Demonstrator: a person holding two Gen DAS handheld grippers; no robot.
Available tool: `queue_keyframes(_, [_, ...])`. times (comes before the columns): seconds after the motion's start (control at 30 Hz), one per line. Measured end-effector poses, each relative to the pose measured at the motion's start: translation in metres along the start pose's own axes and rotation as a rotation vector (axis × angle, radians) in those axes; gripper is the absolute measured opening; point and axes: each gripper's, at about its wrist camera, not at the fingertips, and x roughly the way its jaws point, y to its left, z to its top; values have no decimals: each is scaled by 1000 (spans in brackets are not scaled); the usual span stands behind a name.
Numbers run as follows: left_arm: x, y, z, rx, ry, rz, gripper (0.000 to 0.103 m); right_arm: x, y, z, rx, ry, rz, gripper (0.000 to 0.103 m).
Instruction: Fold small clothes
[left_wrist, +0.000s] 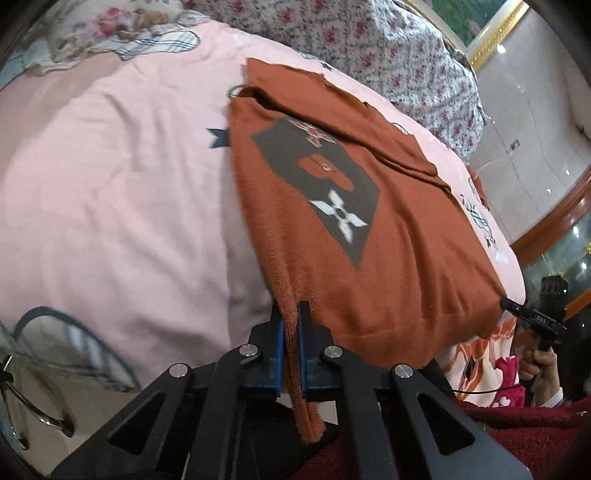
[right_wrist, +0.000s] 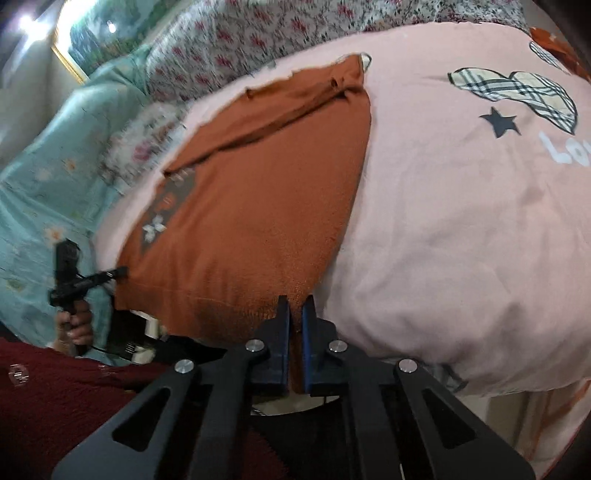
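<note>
A small rust-orange knit garment (left_wrist: 369, 229) with a dark patch and a white flower motif lies spread on a pink bedcover (left_wrist: 110, 192). My left gripper (left_wrist: 291, 306) is shut on its near left hem corner; a strip of fabric hangs down between the blue pads. In the right wrist view the same garment (right_wrist: 258, 192) lies on the pink cover (right_wrist: 461, 221), and my right gripper (right_wrist: 296, 301) is shut on its near right hem corner. Each gripper also shows small in the other's view, the right one (left_wrist: 532, 314) and the left one (right_wrist: 85, 280).
Floral quilts (left_wrist: 388, 48) are piled at the back of the bed. A light blue floral cover (right_wrist: 44, 177) lies to the left. A dark red knit cloth (right_wrist: 74, 398) is close below the grippers. Spectacles (left_wrist: 33, 406) sit at the near left.
</note>
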Motion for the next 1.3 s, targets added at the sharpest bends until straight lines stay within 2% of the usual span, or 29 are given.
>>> queue_keyframes(0.1, [2,9,1,-18,17,-28,5,1,-11,0,48,-4,37,6])
queue_keyframes(0.17, [7,10,0,-23,45,-37,9,12,-13,-1,51,38,52,8])
queue_keyframes(0.2, [10,10,-1,-25,67,-36,20,16,-13,-1,52,56,40,10])
queue_keyframes(0.23, [14,11,-4,-27,99,-34,36,19,-14,-3,53,75,35,14])
queue_keyframes(0.27, [17,12,-7,-32,125,-37,41,22,-13,-7,50,98,44,20])
queue_keyframes(0.33, [25,14,-13,-33,158,-38,44,26,-12,-15,23,130,32,57])
queue_keyframes(0.37, [29,14,-15,-34,165,-32,44,29,-10,-16,8,133,26,60])
queue_keyframes(0.5, [40,9,-13,-18,164,-40,42,42,-9,-13,26,109,75,60])
queue_keyframes(0.53, [40,8,-13,-9,162,-43,37,45,-8,-11,22,102,77,57])
queue_keyframes(0.57, [40,8,-14,0,159,-45,28,48,-6,-11,15,106,78,52])
queue_keyframes(0.6, [38,6,-15,13,159,-63,4,50,-5,-11,8,117,77,29])
queue_keyframes(0.63, [36,3,-14,20,145,-78,5,52,-5,-12,8,132,92,7])
queue_keyframes(0.73, [17,-6,-17,31,72,-102,4,41,-3,-16,7,113,134,7])
queue_keyframes(0.9, [-26,-5,-12,-44,-81,-164,3,3,-4,-18,59,14,227,6])
queue_keyframes(1.07, [-44,-3,1,-65,-148,-185,3,-12,4,-4,74,-74,315,6])
queue_keyframes(1.2, [-57,-9,13,-59,-191,-207,3,-22,12,6,71,-119,337,6])
queue_keyframes(1.3, [-65,-22,36,-41,-249,-230,3,-35,17,23,65,-179,353,6])
